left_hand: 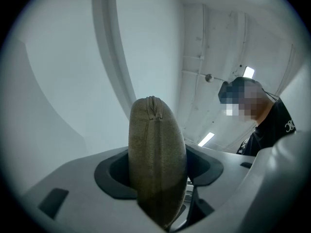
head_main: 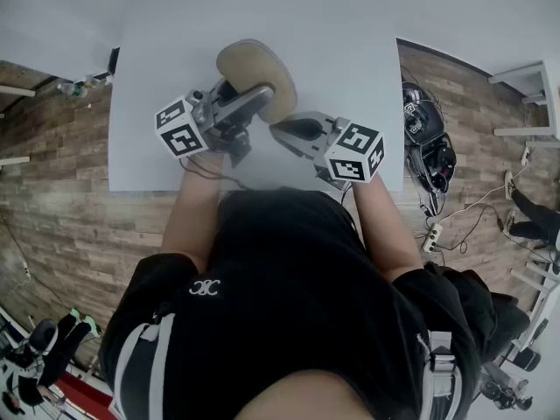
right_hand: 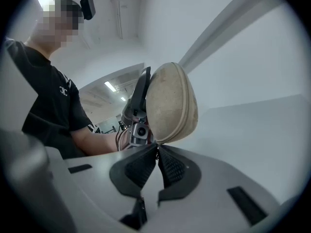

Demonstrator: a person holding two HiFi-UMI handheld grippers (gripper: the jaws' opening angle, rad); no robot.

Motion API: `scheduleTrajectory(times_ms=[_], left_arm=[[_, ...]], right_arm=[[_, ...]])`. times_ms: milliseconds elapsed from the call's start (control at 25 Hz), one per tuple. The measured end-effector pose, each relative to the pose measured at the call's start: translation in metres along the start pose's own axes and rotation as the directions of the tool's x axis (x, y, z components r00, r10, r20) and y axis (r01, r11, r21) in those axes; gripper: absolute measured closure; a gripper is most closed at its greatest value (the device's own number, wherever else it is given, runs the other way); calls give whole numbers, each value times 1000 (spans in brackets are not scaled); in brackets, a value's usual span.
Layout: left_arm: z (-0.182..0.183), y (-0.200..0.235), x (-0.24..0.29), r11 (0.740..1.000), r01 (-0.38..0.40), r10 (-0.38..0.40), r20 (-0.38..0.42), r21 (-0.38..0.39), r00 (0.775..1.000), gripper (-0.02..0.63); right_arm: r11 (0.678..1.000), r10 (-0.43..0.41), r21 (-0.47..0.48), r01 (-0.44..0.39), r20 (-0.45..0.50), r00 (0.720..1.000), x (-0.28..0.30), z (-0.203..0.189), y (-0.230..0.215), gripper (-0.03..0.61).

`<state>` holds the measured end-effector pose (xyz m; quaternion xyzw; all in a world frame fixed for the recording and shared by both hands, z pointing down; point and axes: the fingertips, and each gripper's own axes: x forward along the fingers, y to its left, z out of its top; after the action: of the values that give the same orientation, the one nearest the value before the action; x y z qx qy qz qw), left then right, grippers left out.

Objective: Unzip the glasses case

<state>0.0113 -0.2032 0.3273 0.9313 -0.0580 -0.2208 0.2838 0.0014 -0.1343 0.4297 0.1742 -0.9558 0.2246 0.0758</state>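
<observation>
Above the grey table (head_main: 350, 86), at twelve o'clock from us, our left gripper (head_main: 248, 101) clamps the tan glasses case (head_main: 254, 66) across its flat sides, clear of the tabletop. The zipper seam looks closed. At the case's five o'clock corner, our right gripper (head_main: 282, 129) meets that seam with jaws pressed together. We cannot tell whether they pinch the zipper pull.

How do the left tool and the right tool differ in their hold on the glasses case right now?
The left tool has its jaws spread wide, clamped around the body of the glasses case; the right tool has its jaws pressed together. The left tool carries the whole case, while the right tool only nips its lower edge, seemingly at the zipper pull. Both are on the same case.
</observation>
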Motion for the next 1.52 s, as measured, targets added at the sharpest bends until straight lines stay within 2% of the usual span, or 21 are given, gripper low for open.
scheduleTrajectory(times_ms=[120, 160, 200, 240, 360, 440, 560, 640, 760, 880, 1000, 1160, 1200, 1240, 1280, 1320, 1360, 1400, 1440, 1480, 1520], left_arm=[[3, 0, -1, 1000, 2, -2, 25, -8, 1000, 330], [4, 1, -2, 1000, 2, -2, 30, -8, 1000, 330], [6, 1, -2, 1000, 1, -1, 32, -7, 999, 330], [6, 2, -3, 1000, 1, -1, 29, -4, 1000, 330], [0, -2, -2, 999, 43, -43, -4, -23, 999, 328], [-9, -9, 2, 994, 95, -97, -41, -53, 994, 328], [-24, -19, 7, 988, 141, -147, -101, -64, 984, 328], [-31, -21, 13, 988, 142, -150, -130, -64, 980, 328], [-37, -9, 18, 995, 76, -87, -163, -71, 983, 328], [-43, 13, 16, 998, -53, 46, -194, -31, 980, 293], [-50, 28, 13, 990, -141, 142, -245, 24, 959, 157], [-52, 47, -3, 962, -250, 270, -273, 107, 923, 140], [-53, 52, -9, 951, -284, 307, -287, 118, 908, 140], [-55, 59, -17, 934, -330, 358, -311, 140, 881, 141], [-57, 68, -27, 900, -394, 435, -331, 186, 837, 165], [-56, 80, -40, 841, -477, 540, -331, 256, 774, 336], [-54, 92, -54, 760, -560, 648, -312, 330, 695, 596], [-53, 102, -66, 686, -618, 725, -293, 385, 623, 612], [-55, 108, -73, 643, -646, 764, -288, 411, 578, 611], [-57, 109, -76, 631, -657, 775, -292, 413, 560, 612], [-60, 108, -78, 635, -661, 772, -299, 399, 561, 611]], right_arm=[[1000, 3, 3, -3, -16, 1000, -13, -1, -7, 553], [1000, 11, 11, -11, -29, 1000, -19, -2, -9, 517], [999, 21, 29, -20, -34, 999, -26, -1, -12, 357], [998, 24, 56, -23, -18, 1000, -34, 3, -15, 316], [989, 14, 144, -34, 140, 990, -58, 36, -24, 298], [987, 39, 143, -67, 191, 981, -60, 50, -18, 289], [993, 93, 66, -101, 106, 990, -43, 42, 0, 281], [996, 74, 47, -77, 59, 996, -36, 32, -1, 282], [996, 29, 86, -33, 48, 998, -38, 24, -13, 299], [997, -41, 69, 39, 27, 999, -35, 18, -25, 306], [990, -111, 89, 107, 41, 993, -37, 19, -40, 311], [954, -271, 149, 260, 57, 961, -49, 16, -72, 314], [939, -317, 153, 309, 32, 948, -52, 11, -81, 314], [921, -363, 146, 360, -8, 932, -54, 3, -91, 314], [903, -406, 132, 410, -55, 912, -55, -6, -99, 314], [884, -443, 114, 453, -102, 891, -55, -15, -106, 314], [868, -471, 98, 486, -143, 870, -54, -25, -112, 314], [855, -493, 83, 512, -179, 852, -53, -33, -117, 314], [844, -510, 67, 533, -213, 833, -51, -42, -120, 314], [834, -524, 47, 550, -246, 815, -48, -51, -122, 314], [825, -537, 24, 565, -277, 797, -46, -60, -124, 314]])
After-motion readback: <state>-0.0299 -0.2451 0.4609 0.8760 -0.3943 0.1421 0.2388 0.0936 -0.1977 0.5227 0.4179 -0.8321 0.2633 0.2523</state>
